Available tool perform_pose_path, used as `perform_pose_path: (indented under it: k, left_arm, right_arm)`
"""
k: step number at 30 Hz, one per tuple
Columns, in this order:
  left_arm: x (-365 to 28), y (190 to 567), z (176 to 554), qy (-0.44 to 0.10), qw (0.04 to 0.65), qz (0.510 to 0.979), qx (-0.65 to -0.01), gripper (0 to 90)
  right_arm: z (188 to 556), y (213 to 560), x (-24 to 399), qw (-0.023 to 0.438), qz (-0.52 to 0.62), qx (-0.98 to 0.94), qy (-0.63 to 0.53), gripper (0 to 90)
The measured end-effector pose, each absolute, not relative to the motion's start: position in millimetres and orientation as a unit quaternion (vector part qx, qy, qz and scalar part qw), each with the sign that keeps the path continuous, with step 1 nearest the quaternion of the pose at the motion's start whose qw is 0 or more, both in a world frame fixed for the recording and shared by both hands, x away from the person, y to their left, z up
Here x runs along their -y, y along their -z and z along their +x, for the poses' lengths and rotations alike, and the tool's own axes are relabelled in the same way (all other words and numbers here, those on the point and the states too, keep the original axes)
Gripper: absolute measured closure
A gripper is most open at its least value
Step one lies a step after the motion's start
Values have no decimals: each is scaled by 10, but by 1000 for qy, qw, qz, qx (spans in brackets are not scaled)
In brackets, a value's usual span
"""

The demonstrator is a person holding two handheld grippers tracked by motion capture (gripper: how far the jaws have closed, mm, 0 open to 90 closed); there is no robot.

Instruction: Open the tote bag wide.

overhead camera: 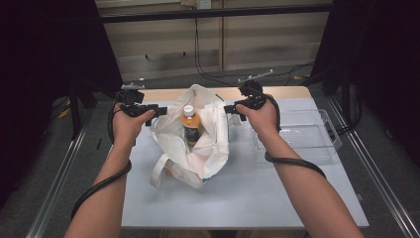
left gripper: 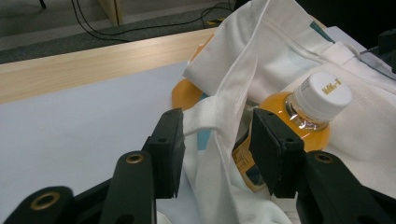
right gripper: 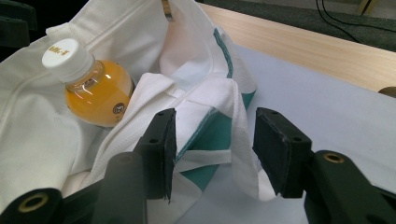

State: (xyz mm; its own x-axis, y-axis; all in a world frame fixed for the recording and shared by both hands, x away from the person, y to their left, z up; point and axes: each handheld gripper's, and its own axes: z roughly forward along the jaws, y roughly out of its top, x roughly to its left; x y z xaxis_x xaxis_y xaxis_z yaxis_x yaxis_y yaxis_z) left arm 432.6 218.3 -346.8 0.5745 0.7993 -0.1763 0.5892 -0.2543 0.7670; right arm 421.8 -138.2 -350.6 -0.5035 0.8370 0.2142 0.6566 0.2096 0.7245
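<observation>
White cloth bag [overhead camera: 208, 144], centre of the high view, on the pale blue worktop [overhead camera: 247, 193], mouth agape toward the top of the frame, teal lining patches visible inside, one strap loop trailing at lower left. Bottle [overhead camera: 189, 124] of orange drink with white cap, upright within the bag's mouth, centre of frame; in the left gripper view at right of centre [left gripper: 308, 112], in the right gripper view at upper left [right gripper: 88, 88]. Left tongs [overhead camera: 157, 111], left of centre in the high view, at the bag's left rim; in the left gripper view [left gripper: 215, 149] jaws parted, a fold of white cloth and strap between them, lying against the left jaw, the right jaw clear of the cloth, not clamped. Right tongs [overhead camera: 231, 109], right of centre in the high view, at the bag's right rim; in the right gripper view [right gripper: 214, 151] jaws likewise parted, a flap of white and teal cloth hanging in the gap, no squeeze on it evident. Clear plastic tray [overhead camera: 324, 144], right of frame, on the worktop, well apart from the bag. Wooden edge strip [overhead camera: 163, 94] along the worktop's far side, upper centre.
</observation>
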Motion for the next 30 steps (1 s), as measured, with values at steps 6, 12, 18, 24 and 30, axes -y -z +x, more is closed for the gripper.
perform_pose_path:
  k: [6,12,18,24,30]
  left_arm:
    - [-2166,3503,4328,-124,423,780,-445,552]
    - [-2156,3565,4330,-120,417,784,-443,559]
    - [-2118,3631,4341,-117,413,788,-441,585]
    - [-2105,3668,4349,-121,405,793,-438,649]
    - [-2036,3687,4363,-123,402,793,-441,716]
  right_arm:
    - [4225,3543,1326,106,487,-771,-396,479]
    - [4249,3588,1244,98,485,-771,-401,469]
    - [4265,3621,1192,88,490,-766,-406,456]
    - [4282,3673,1219,77,501,-759,-409,421]
    - [4287,3711,1207,61,505,-757,-411,566]
